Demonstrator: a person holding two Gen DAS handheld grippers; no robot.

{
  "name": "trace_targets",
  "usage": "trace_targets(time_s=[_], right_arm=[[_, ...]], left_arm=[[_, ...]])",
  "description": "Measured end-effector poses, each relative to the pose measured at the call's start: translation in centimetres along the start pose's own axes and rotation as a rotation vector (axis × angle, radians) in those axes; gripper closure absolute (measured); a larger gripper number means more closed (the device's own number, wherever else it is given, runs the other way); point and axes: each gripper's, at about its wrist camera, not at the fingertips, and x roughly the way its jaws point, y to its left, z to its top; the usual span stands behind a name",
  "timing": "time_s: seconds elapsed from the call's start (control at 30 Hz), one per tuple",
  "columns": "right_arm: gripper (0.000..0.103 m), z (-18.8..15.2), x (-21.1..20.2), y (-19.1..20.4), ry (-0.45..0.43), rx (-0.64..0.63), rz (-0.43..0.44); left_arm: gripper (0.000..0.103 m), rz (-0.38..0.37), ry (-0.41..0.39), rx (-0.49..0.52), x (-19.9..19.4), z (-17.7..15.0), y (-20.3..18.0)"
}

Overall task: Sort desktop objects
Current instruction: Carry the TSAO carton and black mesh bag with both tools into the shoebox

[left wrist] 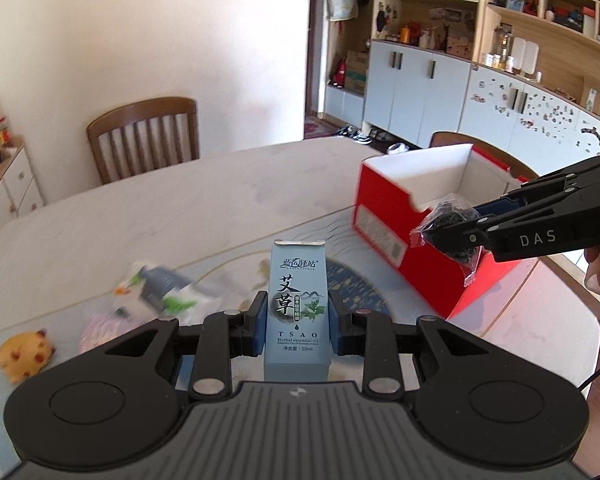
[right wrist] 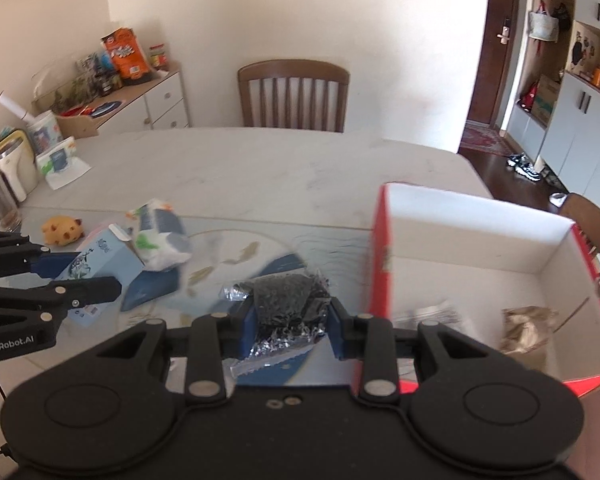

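My left gripper (left wrist: 298, 320) is shut on a light blue essential-oil box (left wrist: 297, 308), held upright above the table; it also shows in the right wrist view (right wrist: 100, 268). My right gripper (right wrist: 290, 320) is shut on a clear packet of black granules (right wrist: 290, 304), held just left of the red box (right wrist: 384, 264). In the left wrist view the right gripper (left wrist: 444, 232) holds the packet (left wrist: 452, 220) over the near rim of the red box (left wrist: 384, 216). Inside the red box lie a brown packet (right wrist: 528, 328) and a silvery packet (right wrist: 428, 314).
On the white table (right wrist: 240, 168) lie a yellow plush toy (right wrist: 62, 230), a tissue pack (right wrist: 160, 236) and a pink ball (left wrist: 100, 328). Wooden chairs (right wrist: 294, 96) stand at the far and right edges. A kettle (right wrist: 10, 168) and clutter stand at the far left.
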Motion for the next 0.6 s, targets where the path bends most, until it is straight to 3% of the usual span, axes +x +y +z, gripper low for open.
trace_targets(time_s=[0.6], right_arm=[[0.069, -0.5, -1.7, -9.5, -0.040, 0.075, -0.071]], left_arm=[[0.075, -0.114, -0.016, 0.115, 5.5, 5.9, -9.8]])
